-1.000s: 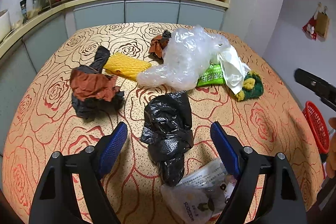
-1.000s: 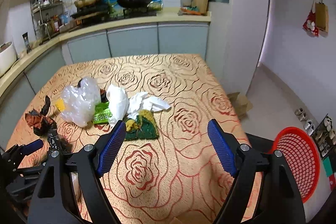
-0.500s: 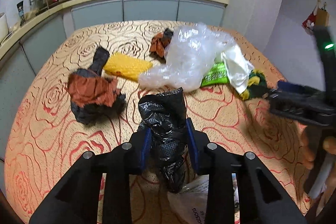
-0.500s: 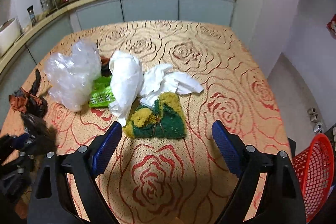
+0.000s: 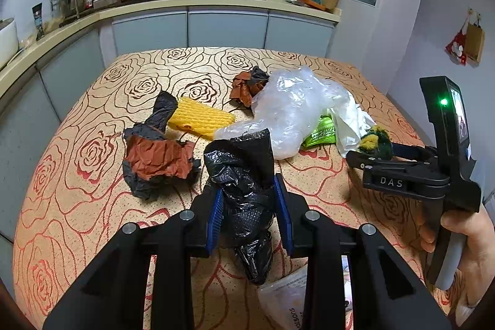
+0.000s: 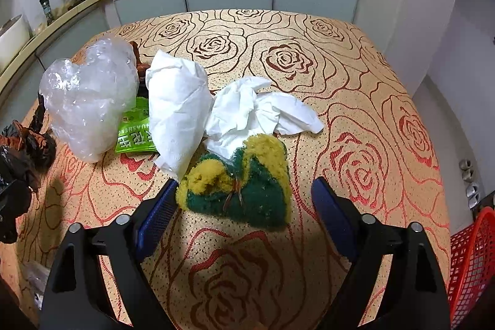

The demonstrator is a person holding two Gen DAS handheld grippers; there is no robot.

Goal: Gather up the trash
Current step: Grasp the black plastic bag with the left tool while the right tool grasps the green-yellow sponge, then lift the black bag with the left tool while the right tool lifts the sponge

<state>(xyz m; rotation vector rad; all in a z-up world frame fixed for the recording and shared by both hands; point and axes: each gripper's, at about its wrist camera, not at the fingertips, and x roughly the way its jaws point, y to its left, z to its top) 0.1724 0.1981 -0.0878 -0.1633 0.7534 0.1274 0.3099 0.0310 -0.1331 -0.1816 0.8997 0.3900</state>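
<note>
My left gripper [image 5: 249, 214] is shut on a crumpled black plastic bag [image 5: 244, 175], held just above the rose-patterned tablecloth [image 5: 77, 206]. My right gripper [image 6: 244, 215] is open, its blue pads either side of a green and yellow scrubbing sponge [image 6: 241, 181] on the table; it also shows in the left wrist view [image 5: 365, 158]. Other trash lies on the table: a clear plastic bag [image 5: 294, 110], white tissues [image 6: 247, 110], a green wrapper [image 6: 133, 135], a yellow sponge [image 5: 201, 116], black and brown paper wads [image 5: 154, 156].
A red mesh basket [image 6: 473, 265] stands on the floor to the right of the table. A white printed packet [image 5: 294, 299] lies at the table's near edge. A kitchen counter [image 5: 216, 5] with pans runs behind the table.
My left gripper closed on the black bag and lifted it slightly. My right gripper moved down and forward to straddle the green and yellow sponge.
</note>
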